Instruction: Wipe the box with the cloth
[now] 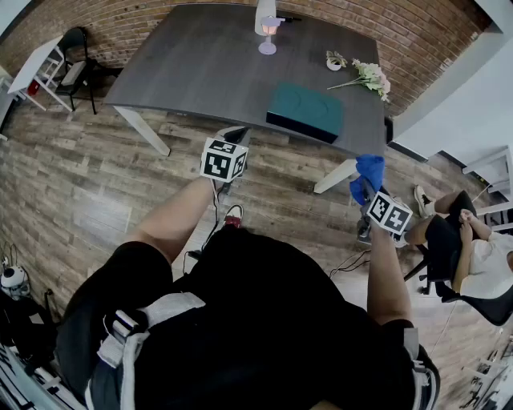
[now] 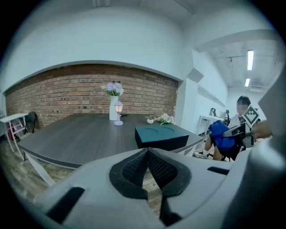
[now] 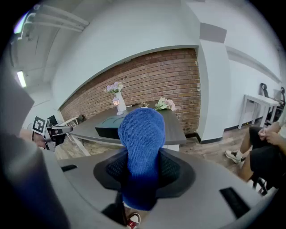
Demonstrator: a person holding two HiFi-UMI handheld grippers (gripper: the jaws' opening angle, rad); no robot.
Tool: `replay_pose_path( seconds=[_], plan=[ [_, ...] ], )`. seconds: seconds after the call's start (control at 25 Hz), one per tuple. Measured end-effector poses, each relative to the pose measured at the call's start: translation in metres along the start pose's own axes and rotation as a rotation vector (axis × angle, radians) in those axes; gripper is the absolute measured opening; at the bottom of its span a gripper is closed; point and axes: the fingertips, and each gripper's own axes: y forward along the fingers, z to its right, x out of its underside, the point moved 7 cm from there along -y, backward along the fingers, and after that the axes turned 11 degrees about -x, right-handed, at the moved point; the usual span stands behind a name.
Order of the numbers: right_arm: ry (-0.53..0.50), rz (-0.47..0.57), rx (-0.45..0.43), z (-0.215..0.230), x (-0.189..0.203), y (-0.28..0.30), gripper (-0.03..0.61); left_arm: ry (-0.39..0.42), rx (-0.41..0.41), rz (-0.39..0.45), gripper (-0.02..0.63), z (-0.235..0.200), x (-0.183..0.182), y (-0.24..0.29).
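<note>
A dark teal box (image 1: 307, 110) lies flat near the front right corner of the grey table (image 1: 200, 68); it also shows as the box (image 2: 161, 136) and, partly hidden, the box (image 3: 107, 126). My right gripper (image 1: 367, 190) is shut on a blue cloth (image 1: 367, 176), held in the air off the table's right corner. The cloth (image 3: 142, 152) stands up between the jaws and hides much of that view. My left gripper (image 1: 232, 138) is shut with nothing in it, just short of the table's front edge; its black pads (image 2: 138, 172) meet.
A white vase (image 1: 265, 11), a small lantern (image 1: 268, 36) and loose flowers (image 1: 367, 76) sit at the table's far side. A seated person (image 1: 461, 240) is at the right. A chair and white desk (image 1: 48, 68) stand at the far left. Wooden floor lies between me and the table.
</note>
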Motion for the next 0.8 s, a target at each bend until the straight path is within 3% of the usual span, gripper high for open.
replay_pose_path(
  seconds=[0.44,0.8],
  plan=[
    [-0.022,-0.016,-0.027,-0.021,-0.025,0.036,0.152,-0.081,-0.025,-0.009,0.009,-0.032,0.003,0.016],
    [-0.071,-0.014,-0.100,-0.078,-0.070,0.100,0.153,-0.113,-0.051,0.013,0.009,-0.098,-0.021,0.049]
  ],
)
